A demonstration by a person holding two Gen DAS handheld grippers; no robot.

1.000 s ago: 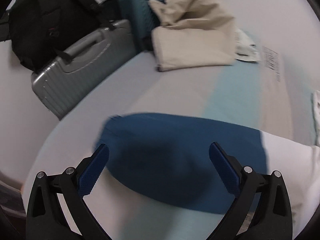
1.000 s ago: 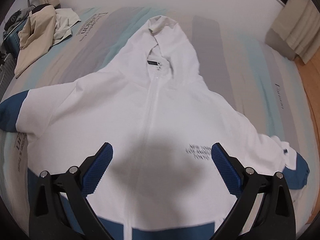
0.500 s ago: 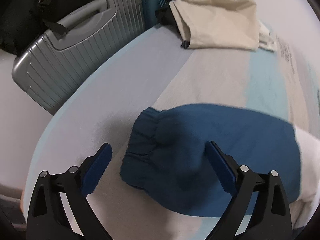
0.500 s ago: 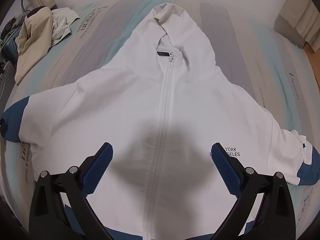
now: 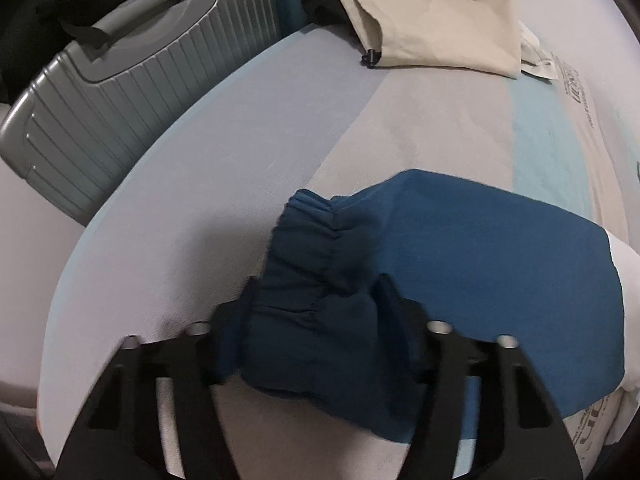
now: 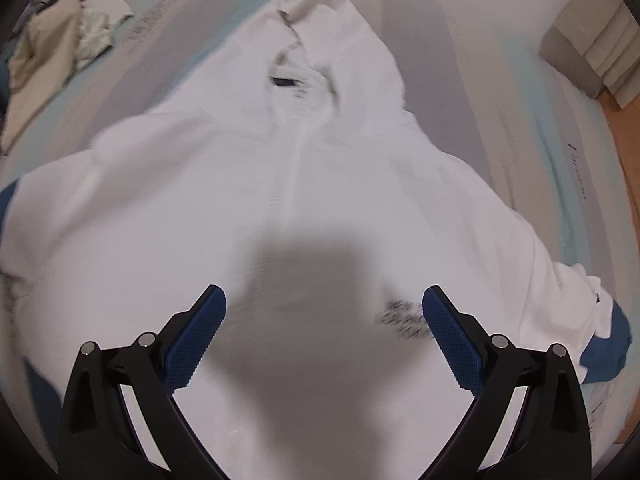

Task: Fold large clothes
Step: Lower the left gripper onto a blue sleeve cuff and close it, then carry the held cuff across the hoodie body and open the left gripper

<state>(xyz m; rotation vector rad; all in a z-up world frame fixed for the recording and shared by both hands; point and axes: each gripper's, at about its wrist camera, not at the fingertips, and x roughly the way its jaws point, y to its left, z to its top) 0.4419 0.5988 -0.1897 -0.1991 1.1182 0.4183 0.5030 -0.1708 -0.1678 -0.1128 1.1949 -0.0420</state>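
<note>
Spread flat on the bed [image 6: 500, 92]: white hooded jacket [image 6: 280, 184], zip up. Left tongs [image 5: 316, 308] just closing, pinching blue cuff [image 5: 308, 252] at left edge. Right tongs [image 6: 324, 312] spread, empty, above chest. Probably next: carry sleeve right, across the body.

The hoodie [image 6: 320, 184] is showing plain white across the body, with deep blue on the sleeve end [image 5: 460, 264] and small black lettering on the chest. The bed [image 5: 224, 184] is wearing broad grey, beige and pale aqua stripes. A ribbed silver-grey suitcase [image 5: 132, 92] is sitting beside a beige garment [image 5: 436, 12].
</note>
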